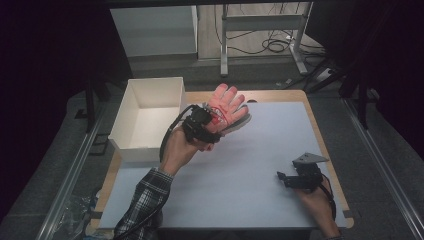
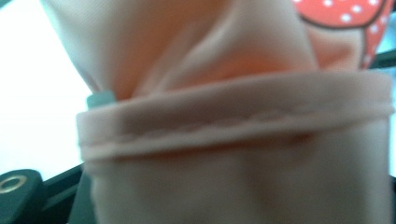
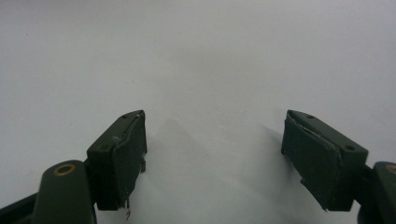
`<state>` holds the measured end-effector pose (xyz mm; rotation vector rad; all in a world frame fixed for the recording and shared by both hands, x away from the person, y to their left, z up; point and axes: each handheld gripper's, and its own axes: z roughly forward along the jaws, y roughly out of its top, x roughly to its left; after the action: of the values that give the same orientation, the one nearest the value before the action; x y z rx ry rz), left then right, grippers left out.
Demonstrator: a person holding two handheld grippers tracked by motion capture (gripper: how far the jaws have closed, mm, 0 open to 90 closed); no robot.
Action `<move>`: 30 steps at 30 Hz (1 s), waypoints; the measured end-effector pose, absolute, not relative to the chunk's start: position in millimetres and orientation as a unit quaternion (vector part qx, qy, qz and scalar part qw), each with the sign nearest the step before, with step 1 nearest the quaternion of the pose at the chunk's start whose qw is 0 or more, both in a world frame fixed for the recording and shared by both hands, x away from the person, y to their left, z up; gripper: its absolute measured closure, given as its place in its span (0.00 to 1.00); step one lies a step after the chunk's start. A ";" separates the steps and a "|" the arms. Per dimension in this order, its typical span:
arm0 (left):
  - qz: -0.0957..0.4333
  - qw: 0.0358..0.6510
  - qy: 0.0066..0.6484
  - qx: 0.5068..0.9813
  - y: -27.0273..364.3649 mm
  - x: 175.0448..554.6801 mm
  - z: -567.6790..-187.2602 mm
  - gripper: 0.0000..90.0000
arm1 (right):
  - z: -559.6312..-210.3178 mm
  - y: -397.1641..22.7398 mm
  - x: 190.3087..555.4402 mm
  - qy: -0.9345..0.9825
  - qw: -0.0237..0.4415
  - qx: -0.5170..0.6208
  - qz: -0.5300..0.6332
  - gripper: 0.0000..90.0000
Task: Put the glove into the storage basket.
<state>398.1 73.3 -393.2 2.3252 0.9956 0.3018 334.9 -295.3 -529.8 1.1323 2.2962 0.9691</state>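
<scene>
Item: pink glove (image 1: 226, 107), fingers spread, with a red white-dotted patch; carried above the far-left part of the table, just right of the white box (image 1: 131, 131). The left gripper view shows its hemmed cuff (image 2: 233, 126) close up, the fabric bunched.

Holder: left gripper (image 1: 202, 124), jaws pressed together and pinching the glove near the cuff, glove fingers pointing away from the person.

Idle tool: right gripper (image 1: 295, 180), resting near the near-right corner of the table, jaws spread with nothing between them; the right gripper view shows bare mat between the pads (image 3: 123, 154).

Surface: table (image 1: 260, 165) with a pale mat, wooden rim showing at its far, left and right edges.

Step in hand, as judged: carrying the glove to the box. To do it well, keep the pinch firm on the hem, lift the hanging fabric clear of the box's right wall, and release over the middle of the opening so no finger drapes on the rim.

Room: mat open between the grippers; box sits at the far-left edge, overhanging it somewhat, so avoid nudging it outward.
</scene>
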 end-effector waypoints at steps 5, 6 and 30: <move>0.117 0.296 0.386 0.866 80.5 406.1 -384.1 0.50 | -529.8 -295.3 335.0 0.822 0.201 0.405 0.347 0.25; 0.117 0.296 0.386 0.866 80.5 406.1 -384.1 0.50 | -529.8 -295.3 335.0 0.822 0.201 0.405 0.347 0.25; 0.165 0.291 0.491 0.804 154.8 434.2 -358.3 0.50 | -529.9 -295.3 334.9 0.822 0.201 0.405 0.347 0.25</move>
<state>434.2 154.8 -358.3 2.1449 1.3092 0.4402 334.9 -295.3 -529.9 1.1307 2.2952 0.9696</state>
